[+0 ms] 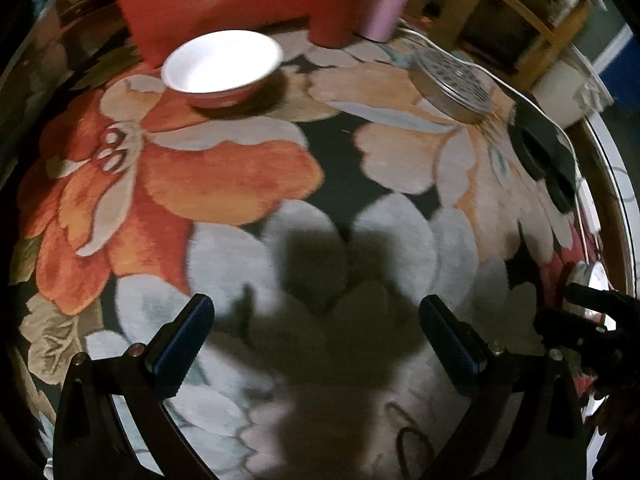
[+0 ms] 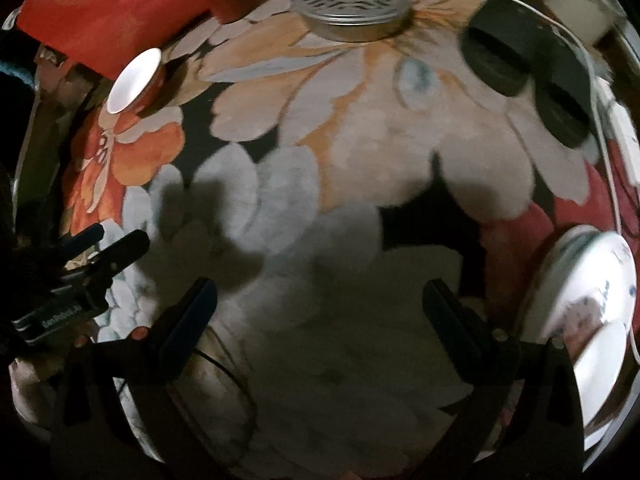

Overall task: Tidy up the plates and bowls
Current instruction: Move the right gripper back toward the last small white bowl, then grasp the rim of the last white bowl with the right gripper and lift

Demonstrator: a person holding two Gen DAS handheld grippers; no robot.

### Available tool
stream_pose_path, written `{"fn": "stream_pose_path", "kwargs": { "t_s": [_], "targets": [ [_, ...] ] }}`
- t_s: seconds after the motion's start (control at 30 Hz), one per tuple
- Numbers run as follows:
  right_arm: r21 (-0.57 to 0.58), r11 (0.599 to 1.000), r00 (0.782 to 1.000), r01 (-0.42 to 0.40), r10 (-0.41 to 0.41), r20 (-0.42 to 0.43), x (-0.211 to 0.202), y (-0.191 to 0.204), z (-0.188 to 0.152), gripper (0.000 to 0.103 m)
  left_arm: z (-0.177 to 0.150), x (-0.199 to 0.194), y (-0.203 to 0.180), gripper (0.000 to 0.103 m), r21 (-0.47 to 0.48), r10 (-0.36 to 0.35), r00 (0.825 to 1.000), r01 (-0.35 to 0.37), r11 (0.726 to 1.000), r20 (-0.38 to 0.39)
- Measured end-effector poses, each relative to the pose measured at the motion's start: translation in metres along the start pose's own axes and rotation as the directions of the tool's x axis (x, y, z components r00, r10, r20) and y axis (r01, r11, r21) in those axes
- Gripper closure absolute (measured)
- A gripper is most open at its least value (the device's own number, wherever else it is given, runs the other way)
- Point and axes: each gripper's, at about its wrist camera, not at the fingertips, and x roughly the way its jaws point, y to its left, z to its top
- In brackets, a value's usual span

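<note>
Floral carpet in orange, grey and black lies under both grippers. Your left gripper (image 1: 316,344) and right gripper (image 2: 320,316) hover low, jaws spread, empty. Approach the white bowl with red outside (image 1: 222,67) ahead level, straddling its rim. White patterned plates (image 2: 592,304) sit right.
</note>
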Motion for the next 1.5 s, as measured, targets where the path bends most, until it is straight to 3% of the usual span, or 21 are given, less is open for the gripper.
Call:
{"fn": "stream_pose_path", "kwargs": {
  "t_s": [0.33,0.6,0.67,0.8,0.9,0.97,1.0,1.1,1.17,1.3,1.33,1.4,1.5],
  "targets": [
    [-0.131,0.989,0.998,-0.069,0.070,0.005,0.032,0.071,0.057,0.000,0.015,-0.009,0.078,0.001,-0.148,0.078,0.996,-0.070,0.986,0.045],
    [-0.079,0.978,0.979,-0.195,0.199,0.038,0.064,0.129,0.126,0.004,0.002,-0.018,0.128,0.001,-0.272,0.100,0.993,-0.079,0.959,0.065],
    [-0.051,0.976,0.976,-0.212,0.215,0.047,0.071,0.139,0.143,0.021,-0.004,-0.021,0.137,0.001,-0.290,0.096,0.993,-0.072,0.954,0.072],
    [0.077,0.968,0.971,-0.239,0.235,0.052,0.091,0.148,0.173,0.037,-0.016,-0.026,0.150,0.001,-0.309,0.095,0.993,-0.067,0.949,0.075],
    [0.140,0.963,0.973,-0.231,0.228,0.033,0.110,0.153,0.184,0.055,-0.024,-0.027,0.159,0.001,-0.324,0.094,0.993,-0.065,0.944,0.074],
    [0.149,0.963,0.975,-0.222,0.224,0.005,0.122,0.158,0.186,0.082,-0.026,-0.026,0.166,0.001,-0.334,0.096,0.993,-0.067,0.940,0.070],
    [0.147,0.964,0.974,-0.222,0.226,-0.008,0.127,0.160,0.186,0.089,-0.027,-0.026,0.169,0.001,-0.339,0.097,0.993,-0.068,0.938,0.068],
    [0.117,0.966,0.972,-0.231,0.234,-0.012,0.128,0.165,0.177,0.090,-0.028,-0.027,0.179,0.001,-0.357,0.098,0.993,-0.067,0.932,0.069],
    [0.102,0.953,0.954,-0.286,0.293,-0.061,0.130,0.163,0.166,0.090,-0.027,-0.028,0.181,0.001,-0.362,0.093,0.993,-0.061,0.930,0.073],
    [0.066,0.901,0.876,-0.428,0.432,-0.215,0.136,0.160,0.133,0.091,-0.024,-0.028,0.178,0.001,-0.355,0.078,0.994,-0.047,0.934,0.073],
    [0.036,0.890,0.853,-0.454,0.446,-0.271,0.136,0.161,0.119,0.091,-0.023,-0.027,0.175,0.001,-0.348,0.073,0.995,-0.045,0.937,0.070],
    [-0.029,0.882,0.832,-0.469,0.431,-0.350,0.135,0.163,0.097,0.091,-0.021,-0.023,0.170,0.001,-0.336,0.059,0.996,-0.034,0.941,0.064],
    [-0.105,0.872,0.819,-0.479,0.400,-0.411,0.129,0.165,0.068,0.091,-0.023,-0.014,0.160,0.002,-0.323,0.030,0.998,-0.014,0.946,0.046]
  ]
}}
